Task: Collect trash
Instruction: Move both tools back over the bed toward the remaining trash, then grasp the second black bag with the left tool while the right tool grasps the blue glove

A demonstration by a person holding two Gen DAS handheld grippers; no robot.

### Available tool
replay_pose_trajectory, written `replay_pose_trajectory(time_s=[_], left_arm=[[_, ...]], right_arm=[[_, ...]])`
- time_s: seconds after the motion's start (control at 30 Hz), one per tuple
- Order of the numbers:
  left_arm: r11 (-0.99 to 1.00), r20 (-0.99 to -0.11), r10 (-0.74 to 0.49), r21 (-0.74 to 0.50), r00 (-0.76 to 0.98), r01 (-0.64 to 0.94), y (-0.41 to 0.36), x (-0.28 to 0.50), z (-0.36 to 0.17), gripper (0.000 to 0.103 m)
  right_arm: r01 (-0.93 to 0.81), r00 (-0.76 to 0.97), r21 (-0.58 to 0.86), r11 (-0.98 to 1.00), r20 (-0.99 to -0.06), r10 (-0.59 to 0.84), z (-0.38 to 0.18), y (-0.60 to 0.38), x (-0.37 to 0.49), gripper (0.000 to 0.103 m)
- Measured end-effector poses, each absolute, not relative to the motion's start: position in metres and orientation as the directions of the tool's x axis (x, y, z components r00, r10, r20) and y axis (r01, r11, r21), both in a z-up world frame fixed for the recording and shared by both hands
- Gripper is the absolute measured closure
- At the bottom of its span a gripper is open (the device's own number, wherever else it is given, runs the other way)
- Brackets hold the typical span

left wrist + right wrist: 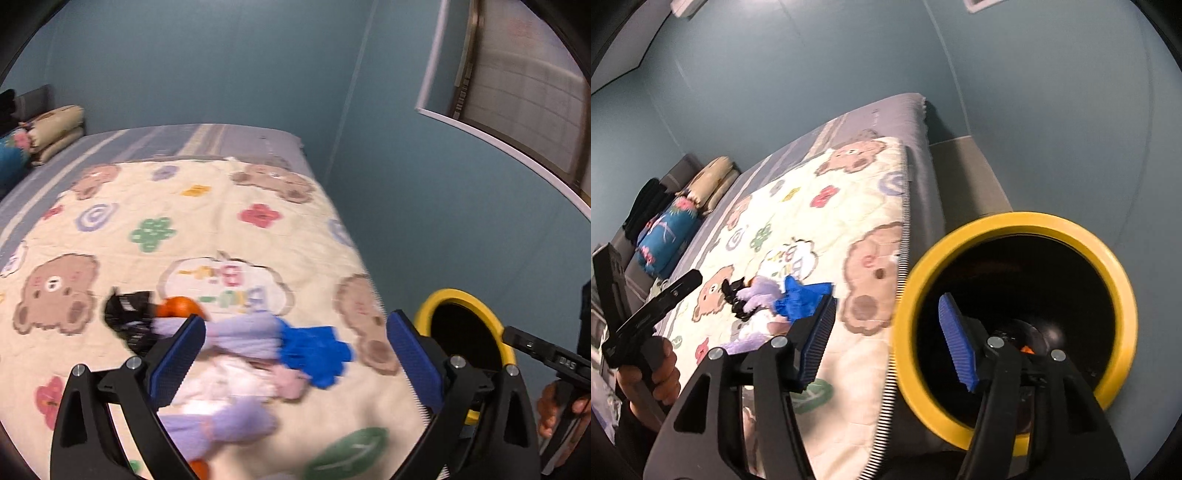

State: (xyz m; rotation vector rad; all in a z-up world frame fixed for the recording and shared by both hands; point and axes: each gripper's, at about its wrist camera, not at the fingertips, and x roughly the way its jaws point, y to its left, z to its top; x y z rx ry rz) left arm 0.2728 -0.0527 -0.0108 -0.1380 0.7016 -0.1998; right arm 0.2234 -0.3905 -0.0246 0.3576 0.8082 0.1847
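Bin (1123,295), yellow-rimmed and black inside, stands on the floor just beside the bed's edge, so you can drop things into it without walking. Your right gripper (890,339) hangs over its mouth with jaws apart and nothing between them; a small orange scrap (1027,349) lies at the bottom, a sign that collecting has begun. Your left gripper (295,354) is aimed down at the pile of trash (258,343) on the quilt (221,229), its jaws wide and empty, placed to take the next piece. Pile: purple, blue, pink, white and black bits with something orange, too blurred to name, possibly wrappers or cloth. Surface: cream quilt printed with bears and flowers over a striped grey sheet. Room: blue walls, folded bedding (55,129) at the head, a window (517,92) high on the right.
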Motion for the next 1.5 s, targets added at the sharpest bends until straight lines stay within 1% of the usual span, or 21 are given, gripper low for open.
replay_pose_trajectory(time_s=[0.2,0.4,0.6,0.8,0.97,1.17,1.3,1.5], left_arm=[[0.988,-0.642,-0.133,-0.151,0.755,0.045,-0.005,0.282,-0.017,0.008],[0.99,-0.659,-0.062,-0.136,0.749,-0.038,0.037,0.292,-0.027,0.008],[0.988,-0.682,-0.006,-0.117,0.732,-0.102,0.068,0.307,-0.039,0.008],[0.981,-0.725,0.046,-0.098,0.687,-0.17,0.1,0.33,-0.063,0.008],[0.972,-0.768,0.057,-0.103,0.638,-0.211,0.116,0.346,-0.089,0.008],[0.972,-0.803,0.055,-0.094,0.594,-0.218,0.119,0.363,-0.113,0.008],[0.972,-0.815,0.065,-0.079,0.576,-0.221,0.12,0.373,-0.123,0.008],[0.974,-0.828,0.022,-0.109,0.561,-0.2,0.115,0.384,-0.137,0.008]], right_arm=[[-0.087,0.656,0.36,0.929,-0.681,0.326,-0.024,-0.351,0.239,0.046],[-0.154,0.616,0.326,0.933,-0.707,0.348,-0.031,-0.306,0.257,0.046],[-0.208,0.578,0.292,0.933,-0.733,0.358,-0.04,-0.266,0.279,0.046],[-0.243,0.53,0.252,0.937,-0.774,0.346,-0.06,-0.234,0.304,0.046],[-0.258,0.493,0.218,0.941,-0.808,0.323,-0.082,-0.216,0.325,0.046],[-0.266,0.474,0.151,0.952,-0.84,0.265,-0.105,-0.203,0.341,0.046],[-0.266,0.453,0.149,0.952,-0.853,0.26,-0.117,-0.201,0.35,0.046],[-0.272,0.436,0.146,0.951,-0.863,0.257,-0.129,-0.194,0.36,0.047]])
